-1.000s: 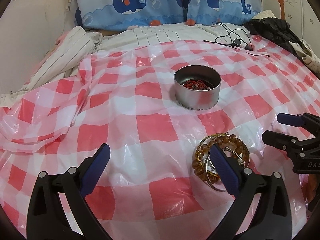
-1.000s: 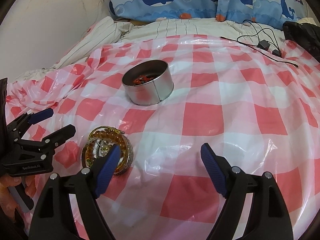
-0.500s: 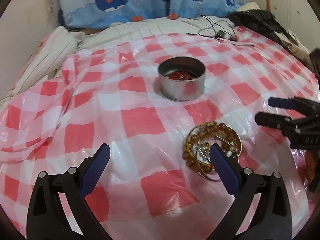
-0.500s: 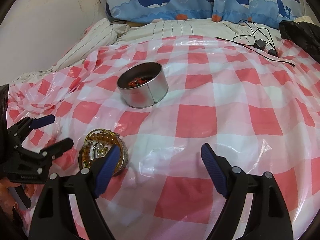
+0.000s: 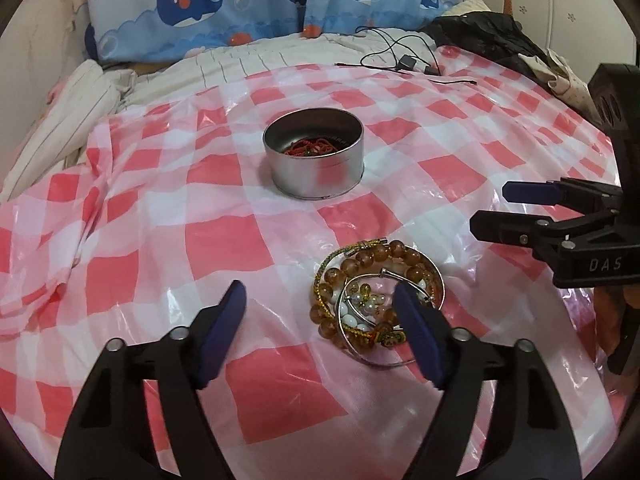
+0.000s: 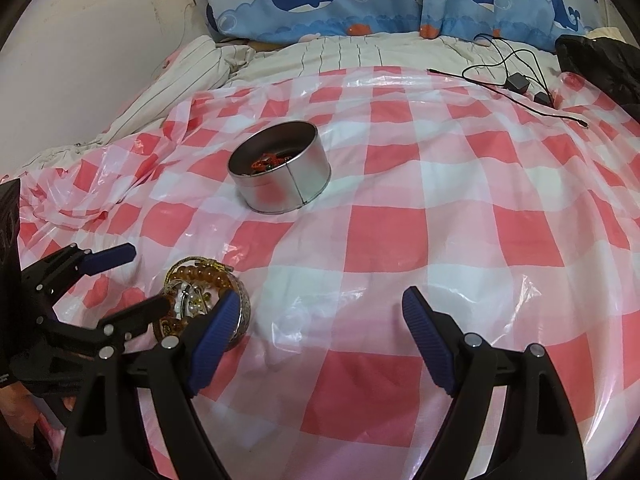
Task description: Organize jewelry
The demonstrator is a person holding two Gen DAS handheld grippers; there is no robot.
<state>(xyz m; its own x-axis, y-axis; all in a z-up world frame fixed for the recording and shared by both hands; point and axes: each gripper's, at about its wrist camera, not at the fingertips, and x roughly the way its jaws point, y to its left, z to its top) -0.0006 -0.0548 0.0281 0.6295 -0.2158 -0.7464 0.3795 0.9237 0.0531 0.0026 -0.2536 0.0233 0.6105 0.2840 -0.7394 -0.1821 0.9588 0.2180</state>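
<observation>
A pile of bracelets (image 5: 372, 300), amber beads, a gold chain and silver bangles, lies on the red-and-white checked plastic sheet (image 5: 160, 256). It also shows in the right wrist view (image 6: 200, 292). A round metal tin (image 5: 314, 158) with red cords inside stands behind it, also in the right wrist view (image 6: 280, 166). My left gripper (image 5: 320, 300) is open and empty, its right finger over the pile's near edge. My right gripper (image 6: 320, 304) is open and empty, to the right of the pile; it shows in the left wrist view (image 5: 492, 212).
Whale-print pillows (image 5: 260, 4) line the back. A black cable with adapters (image 6: 520, 84) lies at the far right of the sheet. A black bag (image 5: 488, 36) sits at the back right. Striped bedding (image 6: 192, 76) is bunched at the left.
My left gripper has moved forward and lower toward the bracelet pile, and its fingers have narrowed a little. My right gripper has barely moved.
</observation>
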